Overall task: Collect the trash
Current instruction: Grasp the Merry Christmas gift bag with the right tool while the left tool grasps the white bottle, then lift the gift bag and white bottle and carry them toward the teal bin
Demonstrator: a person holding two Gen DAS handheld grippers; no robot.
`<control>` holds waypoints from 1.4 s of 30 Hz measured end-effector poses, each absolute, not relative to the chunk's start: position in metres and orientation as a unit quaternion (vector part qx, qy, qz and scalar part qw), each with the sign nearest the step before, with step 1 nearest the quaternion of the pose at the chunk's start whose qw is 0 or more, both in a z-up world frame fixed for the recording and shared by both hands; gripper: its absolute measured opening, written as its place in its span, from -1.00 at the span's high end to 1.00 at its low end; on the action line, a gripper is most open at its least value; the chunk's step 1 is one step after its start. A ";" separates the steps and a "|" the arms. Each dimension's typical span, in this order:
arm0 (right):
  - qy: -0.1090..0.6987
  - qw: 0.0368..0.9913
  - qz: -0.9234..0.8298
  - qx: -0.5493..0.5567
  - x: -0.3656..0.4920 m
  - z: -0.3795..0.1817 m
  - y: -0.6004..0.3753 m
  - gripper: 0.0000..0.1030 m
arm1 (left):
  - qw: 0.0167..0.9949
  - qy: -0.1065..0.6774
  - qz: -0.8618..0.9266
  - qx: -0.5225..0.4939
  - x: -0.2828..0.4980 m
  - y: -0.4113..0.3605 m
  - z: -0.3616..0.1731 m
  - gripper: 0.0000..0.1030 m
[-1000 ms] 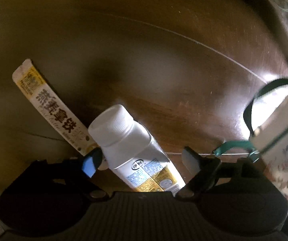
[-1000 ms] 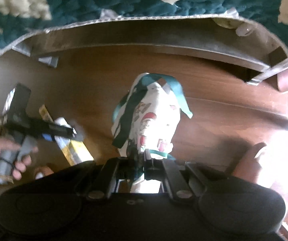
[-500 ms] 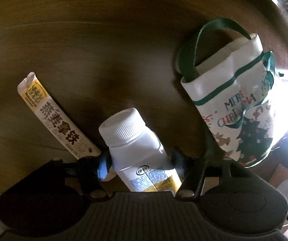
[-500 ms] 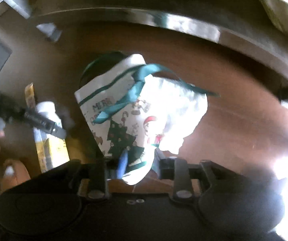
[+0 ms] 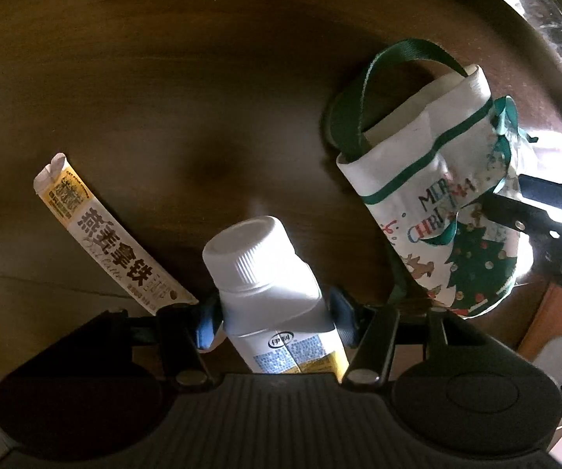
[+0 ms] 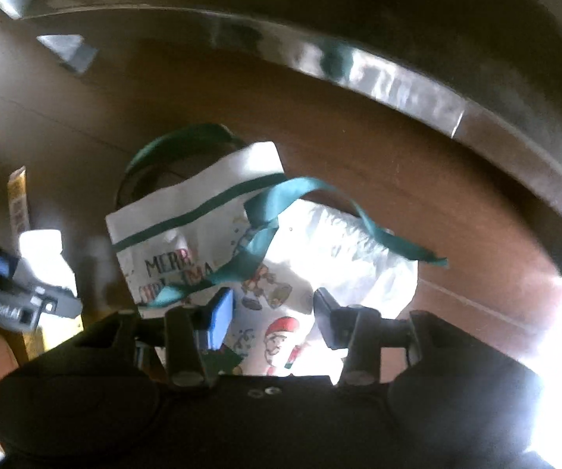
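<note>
Wooden table [image 5: 187, 90]: dark brown, bears every item listed here; glare falls on its right side.

White bottle [image 5: 269, 293]: plastic, ribbed screw cap, blue and yellow label low on the body. It lies at the near centre of the left wrist view, cap toward the far side, between the two pads [image 5: 206, 324] of the left gripper [image 5: 275, 318].

Left gripper: jaws closing, with the blue pads pressed against both sides of the bottle just below its shoulder, grasping it.

Sachet [image 5: 112, 242]: long, flat, white and yellow, with bold black characters; top end torn open. It lies on the table just left of the bottle, slanting from far left to near right, its near end beside the left pad.

Christmas bag [image 5: 429, 211]: small white fabric bag with green trim, green strap handles and a printed tree and lettering. It lies on its side to the right of the bottle, close to it but apart, with the open mouth toward the far left.

Right gripper [image 6: 271, 314]: poised over the printed side of the bag, jaws released and standing apart; whether the pads touch the fabric cannot be told. One green strap [image 6: 292, 215] trails across the bag beyond its fingers.

Metal rim [image 6: 398, 82]: curved, shiny, along the far edge in the right wrist view.
</note>
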State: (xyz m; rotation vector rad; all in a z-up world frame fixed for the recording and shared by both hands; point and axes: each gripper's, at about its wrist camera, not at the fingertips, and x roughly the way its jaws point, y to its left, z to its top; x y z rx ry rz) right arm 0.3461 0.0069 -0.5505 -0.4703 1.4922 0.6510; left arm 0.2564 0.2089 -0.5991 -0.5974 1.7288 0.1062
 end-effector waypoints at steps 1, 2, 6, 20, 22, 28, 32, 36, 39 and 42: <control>0.659 0.667 0.286 -0.195 0.348 -0.549 0.006 0.32 | 0.610 0.748 0.045 -0.258 0.256 0.209 -0.600 -0.10; 0.659 0.670 0.285 -0.187 0.349 -0.547 0.006 0.67 | 0.610 0.748 0.044 -0.259 0.256 0.209 -0.602 -0.10; 0.649 0.675 0.302 -0.178 0.347 -0.528 0.005 0.96 | 0.610 0.747 0.043 -0.263 0.255 0.211 -0.601 -0.09; 0.590 0.707 0.344 -0.185 0.301 -0.398 -0.006 1.00 | 0.630 0.736 0.024 -0.246 0.243 0.226 -0.565 -0.03; 0.584 0.713 0.343 -0.182 0.296 -0.378 -0.010 1.00 | 0.644 0.728 0.014 -0.235 0.243 0.229 -0.548 -0.01; 0.551 0.744 0.332 -0.182 0.288 -0.313 -0.029 1.00 | 0.676 0.702 -0.006 -0.224 0.250 0.238 -0.494 0.04; 0.531 0.772 0.305 -0.169 0.282 -0.278 -0.050 1.00 | 0.703 0.679 -0.014 -0.211 0.256 0.236 -0.449 0.04; 0.521 0.793 0.281 -0.146 0.283 -0.252 -0.069 1.00 | 0.718 0.669 -0.011 -0.192 0.262 0.237 -0.413 0.05; 0.502 0.807 0.276 -0.141 0.284 -0.223 -0.080 1.00 | 0.733 0.656 -0.013 -0.182 0.266 0.236 -0.374 0.05; 0.474 0.822 0.274 -0.153 0.280 -0.187 -0.093 1.00 | 0.753 0.634 -0.024 -0.174 0.270 0.228 -0.331 0.05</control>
